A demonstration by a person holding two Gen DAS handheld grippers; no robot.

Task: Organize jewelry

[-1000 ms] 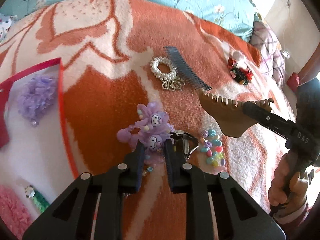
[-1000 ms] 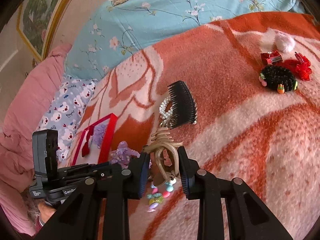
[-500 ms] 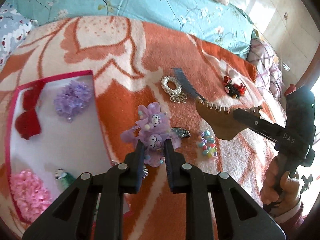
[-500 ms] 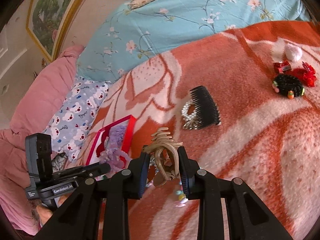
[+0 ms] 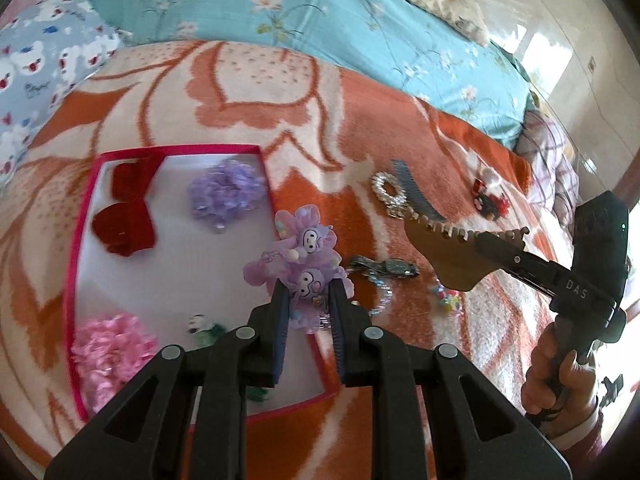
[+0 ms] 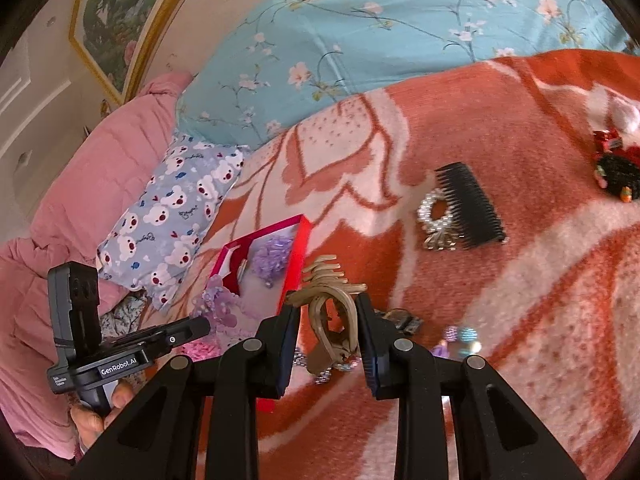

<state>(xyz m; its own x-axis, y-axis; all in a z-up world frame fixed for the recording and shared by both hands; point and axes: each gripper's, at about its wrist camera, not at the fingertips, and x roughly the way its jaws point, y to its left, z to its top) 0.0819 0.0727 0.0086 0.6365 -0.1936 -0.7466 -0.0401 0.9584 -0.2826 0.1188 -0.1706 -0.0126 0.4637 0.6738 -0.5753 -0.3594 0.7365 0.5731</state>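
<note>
Left claw (image 5: 306, 298) pinching a purple hair tie (image 5: 302, 256) over the red box (image 5: 86, 200), right claw (image 6: 328, 320) pinching a tan hair clip (image 6: 326, 298).

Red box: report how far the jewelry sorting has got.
Done: the red box already holds a red bow, a purple scrunchie, a pink scrunchie and a small green clip.
In hand: the left gripper holds a purple cartoon hair tie; the right gripper holds a tan claw clip.
Left on the blanket: pearl scrunchie, black comb, watch, bead pieces, red-and-black ties.
</note>
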